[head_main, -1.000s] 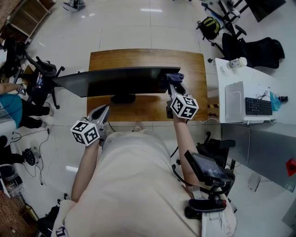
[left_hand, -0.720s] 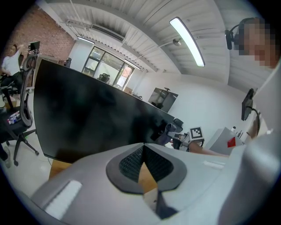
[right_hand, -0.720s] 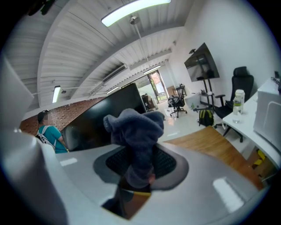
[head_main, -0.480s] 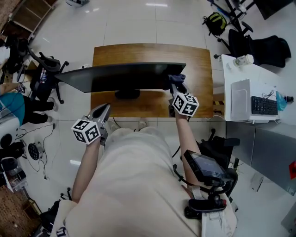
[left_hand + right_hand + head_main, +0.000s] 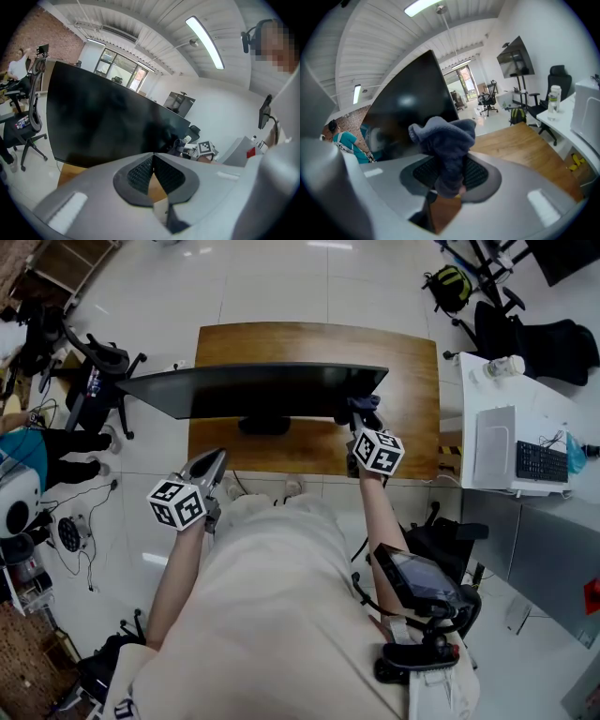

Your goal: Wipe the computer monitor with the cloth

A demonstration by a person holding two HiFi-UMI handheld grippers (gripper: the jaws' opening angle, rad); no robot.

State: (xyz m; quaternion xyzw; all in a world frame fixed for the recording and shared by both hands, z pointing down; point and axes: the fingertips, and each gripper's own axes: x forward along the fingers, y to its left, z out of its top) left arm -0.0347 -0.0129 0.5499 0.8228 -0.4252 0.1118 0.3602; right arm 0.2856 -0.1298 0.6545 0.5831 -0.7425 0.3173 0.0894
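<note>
A wide black computer monitor [image 5: 253, 390] stands on a wooden desk [image 5: 412, 371]; its dark screen fills the left gripper view [image 5: 93, 126] and rises at the left of the right gripper view [image 5: 412, 103]. My right gripper [image 5: 360, 423] is shut on a dark blue cloth [image 5: 445, 140], held against the screen's right edge; the cloth [image 5: 364, 405] bunches above the jaws. My left gripper [image 5: 208, 468] hangs short of the desk's front edge, below the screen's left half, jaws shut with nothing between them.
A white side table [image 5: 525, 442] with a keyboard [image 5: 542, 461], a white box and a bottle [image 5: 504, 366] stands to the right. Black office chairs [image 5: 525, 334] sit beyond it and at the left [image 5: 89, 381]. A person in teal [image 5: 19, 442] sits at far left.
The right gripper with the cloth has slid a little down the screen's right edge. The left gripper has stayed put.
</note>
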